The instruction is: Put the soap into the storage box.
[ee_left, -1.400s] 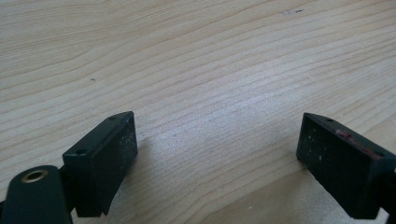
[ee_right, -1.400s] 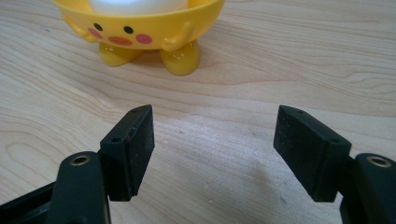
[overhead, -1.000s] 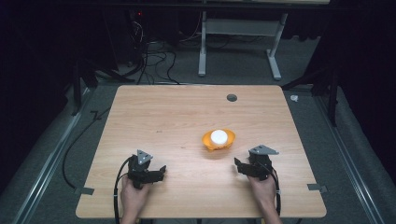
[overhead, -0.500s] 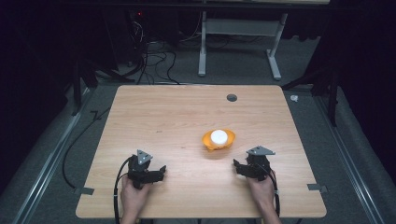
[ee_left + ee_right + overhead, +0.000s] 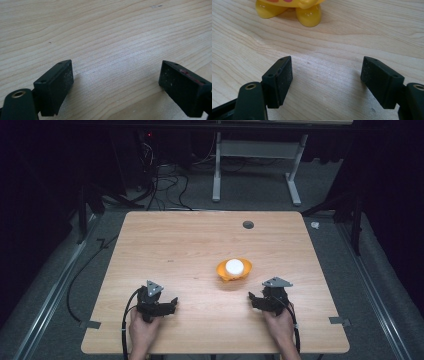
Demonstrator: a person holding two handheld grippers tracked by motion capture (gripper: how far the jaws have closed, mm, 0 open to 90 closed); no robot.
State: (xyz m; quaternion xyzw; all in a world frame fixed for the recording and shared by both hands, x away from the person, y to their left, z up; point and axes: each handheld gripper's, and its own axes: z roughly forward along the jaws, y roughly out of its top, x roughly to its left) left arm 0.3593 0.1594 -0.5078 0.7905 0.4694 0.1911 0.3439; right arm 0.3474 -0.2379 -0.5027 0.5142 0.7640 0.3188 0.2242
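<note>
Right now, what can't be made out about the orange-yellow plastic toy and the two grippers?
- Orange-yellow plastic toy with a white round top: its shape is too small to read in the high view; the right gripper view's top edge cuts it off above its feet.
- Left gripper, right gripper: high view too small for the jaw gaps.

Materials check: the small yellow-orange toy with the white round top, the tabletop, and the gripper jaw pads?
Yellow-orange toy with white round top: looks like glossy moulded plastic; its rounded feet carry bright highlights. Tabletop: pale wood or wood-look laminate, matte, with printed-looking grain lines; which one is unclear. Right gripper pads: black, matte, finely speckled, probably rubber or foam.
</note>
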